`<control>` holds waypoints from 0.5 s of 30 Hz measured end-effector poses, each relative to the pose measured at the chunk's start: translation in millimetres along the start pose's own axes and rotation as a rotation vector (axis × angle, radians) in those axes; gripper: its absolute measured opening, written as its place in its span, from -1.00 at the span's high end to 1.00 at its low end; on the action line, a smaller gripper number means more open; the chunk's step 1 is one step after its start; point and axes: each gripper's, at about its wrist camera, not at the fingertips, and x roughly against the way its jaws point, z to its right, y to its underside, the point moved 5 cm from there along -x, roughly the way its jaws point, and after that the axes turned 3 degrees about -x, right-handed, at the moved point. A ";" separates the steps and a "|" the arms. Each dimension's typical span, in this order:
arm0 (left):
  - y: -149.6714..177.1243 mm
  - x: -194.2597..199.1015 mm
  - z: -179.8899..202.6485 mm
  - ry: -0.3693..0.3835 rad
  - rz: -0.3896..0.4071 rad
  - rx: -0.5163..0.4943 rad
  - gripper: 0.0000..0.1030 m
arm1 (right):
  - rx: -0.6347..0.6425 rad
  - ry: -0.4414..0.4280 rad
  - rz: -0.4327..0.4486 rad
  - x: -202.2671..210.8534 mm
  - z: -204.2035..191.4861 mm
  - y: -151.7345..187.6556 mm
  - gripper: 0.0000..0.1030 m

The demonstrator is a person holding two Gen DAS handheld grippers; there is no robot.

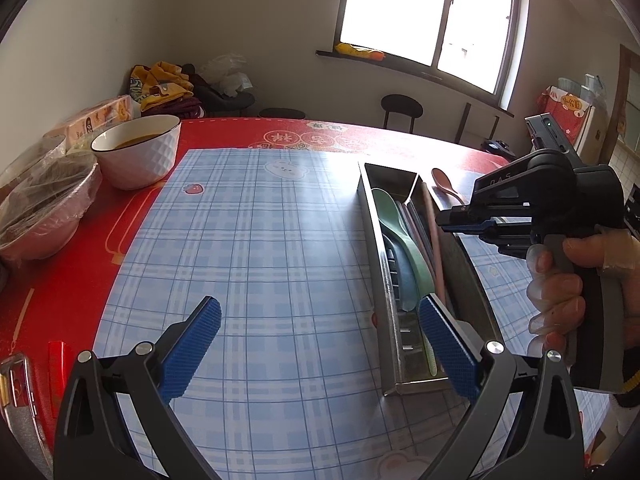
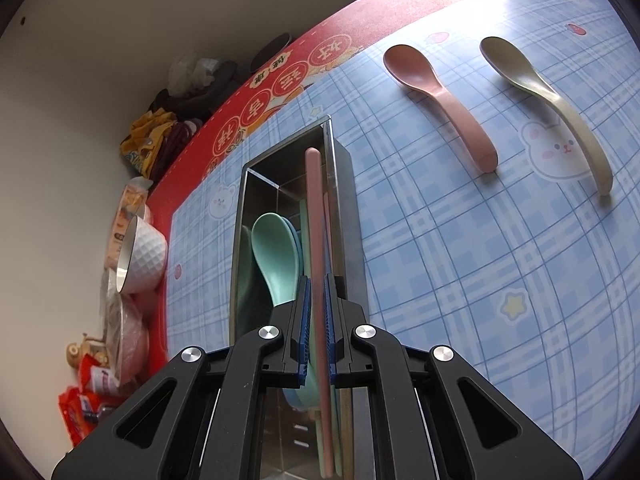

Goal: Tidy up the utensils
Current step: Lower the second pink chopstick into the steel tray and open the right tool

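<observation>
A steel utensil box (image 1: 376, 248) (image 2: 240, 216) lies on the blue plaid mat. A green spoon (image 1: 396, 224) (image 2: 276, 256) and other utensils lie inside it. My right gripper (image 2: 316, 300) (image 1: 460, 222) hovers over the box and is shut on a pink chopstick (image 2: 314, 200) (image 1: 436, 252) that runs lengthwise over the box. My left gripper (image 1: 320, 316) is open and empty, its right finger beside the box's near end. A pink spoon (image 2: 440, 100) (image 1: 446, 184) and a beige spoon (image 2: 548, 104) lie on the mat right of the box.
A white bowl (image 1: 138, 152) (image 2: 142, 256), wrapped dishes (image 1: 44, 208) and snack packets (image 2: 84, 400) stand along the table's left side. The red tablecloth (image 1: 60, 280) borders the mat. A wall and a window (image 1: 428, 12) are beyond the table.
</observation>
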 end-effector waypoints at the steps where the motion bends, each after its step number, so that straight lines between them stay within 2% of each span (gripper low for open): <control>1: 0.0 0.0 0.3 0.000 -0.001 0.001 -0.88 | 0.005 0.001 -0.001 0.6 0.0 0.2 0.87; 7: -1.4 0.5 3.4 -0.008 -0.007 0.001 -0.88 | 0.052 0.004 0.044 14.3 -2.1 -5.5 0.85; 15: -7.7 -0.1 16.4 -0.014 -0.008 -0.016 -0.88 | 0.196 0.044 0.125 37.0 4.8 -16.0 0.84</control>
